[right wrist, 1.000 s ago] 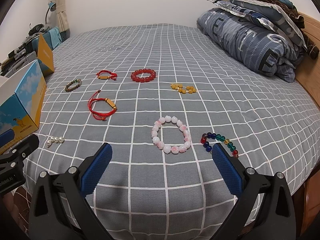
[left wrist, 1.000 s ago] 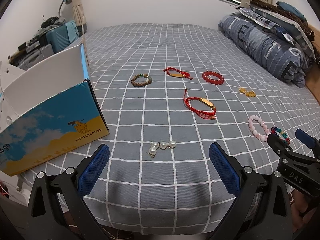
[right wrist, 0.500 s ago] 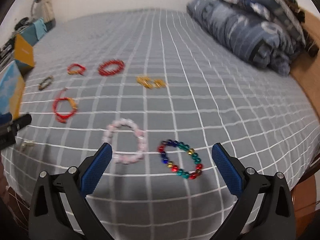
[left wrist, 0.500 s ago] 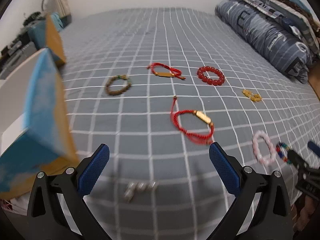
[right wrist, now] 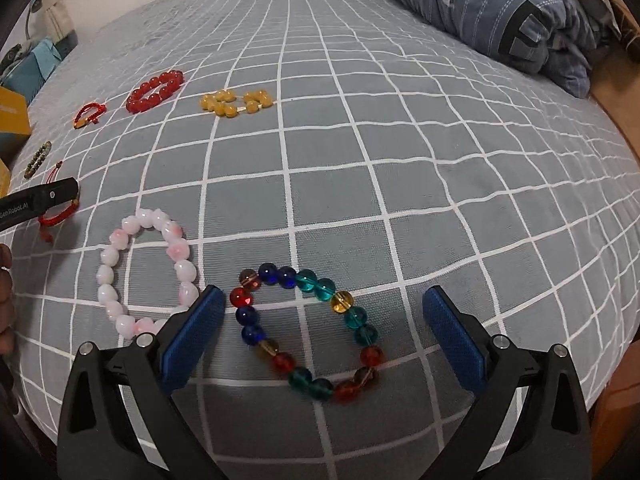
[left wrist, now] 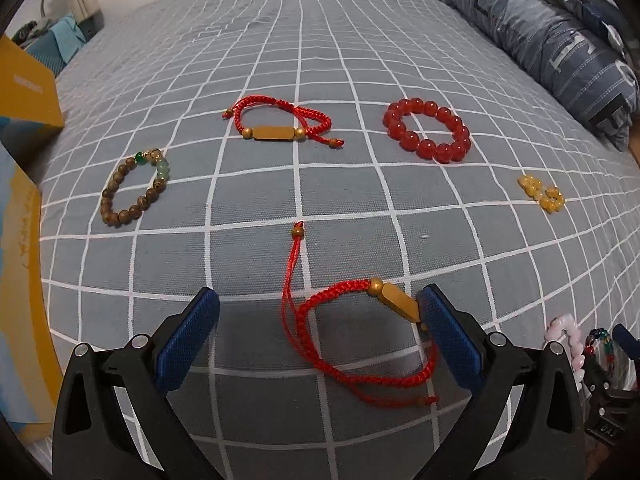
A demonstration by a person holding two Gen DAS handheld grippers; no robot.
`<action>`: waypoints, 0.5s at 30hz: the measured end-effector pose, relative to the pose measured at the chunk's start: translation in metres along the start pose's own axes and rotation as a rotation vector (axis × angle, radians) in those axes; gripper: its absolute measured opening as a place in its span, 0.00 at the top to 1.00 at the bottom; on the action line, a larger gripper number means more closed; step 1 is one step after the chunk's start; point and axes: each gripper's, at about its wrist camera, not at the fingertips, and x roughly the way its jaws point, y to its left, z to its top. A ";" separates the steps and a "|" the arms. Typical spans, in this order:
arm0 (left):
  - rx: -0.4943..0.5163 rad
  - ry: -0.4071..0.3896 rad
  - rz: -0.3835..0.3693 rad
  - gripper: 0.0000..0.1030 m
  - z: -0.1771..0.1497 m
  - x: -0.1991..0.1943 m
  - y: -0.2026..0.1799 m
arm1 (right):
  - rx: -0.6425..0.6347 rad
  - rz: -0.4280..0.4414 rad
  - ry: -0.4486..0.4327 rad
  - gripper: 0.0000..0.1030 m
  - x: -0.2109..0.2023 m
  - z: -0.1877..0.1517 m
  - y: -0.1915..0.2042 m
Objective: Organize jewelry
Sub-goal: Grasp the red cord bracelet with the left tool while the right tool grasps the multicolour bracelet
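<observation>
Two hand-held grippers hang low over a grey checked bedspread (left wrist: 360,60), both with fingers spread wide and gripping nothing. The left gripper (left wrist: 318,322) brackets a red cord bracelet with a gold bar (left wrist: 356,332), whose bar lies just beside the right-hand pad. The right gripper (right wrist: 320,322) brackets a multicoloured glass-bead bracelet (right wrist: 308,328); its left pad sits at the edge of a pink-and-white bead bracelet (right wrist: 148,268). Fingers of a person's hand (right wrist: 6,300) show at the left margin of the right wrist view. Seven pieces are visible on the bed: two red cord bracelets, the second (left wrist: 282,122) farther up, plus one each of brown wooden beads (left wrist: 134,184), red beads (left wrist: 426,130), yellow beads (right wrist: 236,103), pink-white and multicoloured. A yellow-and-blue box (left wrist: 24,280) stands at the left edge, folded bedding (right wrist: 500,12) at right.
</observation>
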 end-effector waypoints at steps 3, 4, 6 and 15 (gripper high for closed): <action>0.004 -0.002 -0.014 0.20 -0.003 -0.004 -0.001 | 0.008 0.003 -0.009 0.16 -0.001 -0.001 -0.002; 0.004 -0.002 -0.024 0.31 -0.006 -0.008 -0.001 | 0.013 0.011 -0.011 0.21 -0.002 -0.002 -0.003; 0.007 -0.005 -0.044 0.55 -0.014 -0.015 -0.002 | 0.020 0.020 -0.015 0.32 -0.004 -0.002 -0.004; 0.029 -0.017 -0.103 0.95 -0.021 -0.029 -0.004 | 0.087 0.046 -0.051 0.83 -0.013 -0.003 -0.013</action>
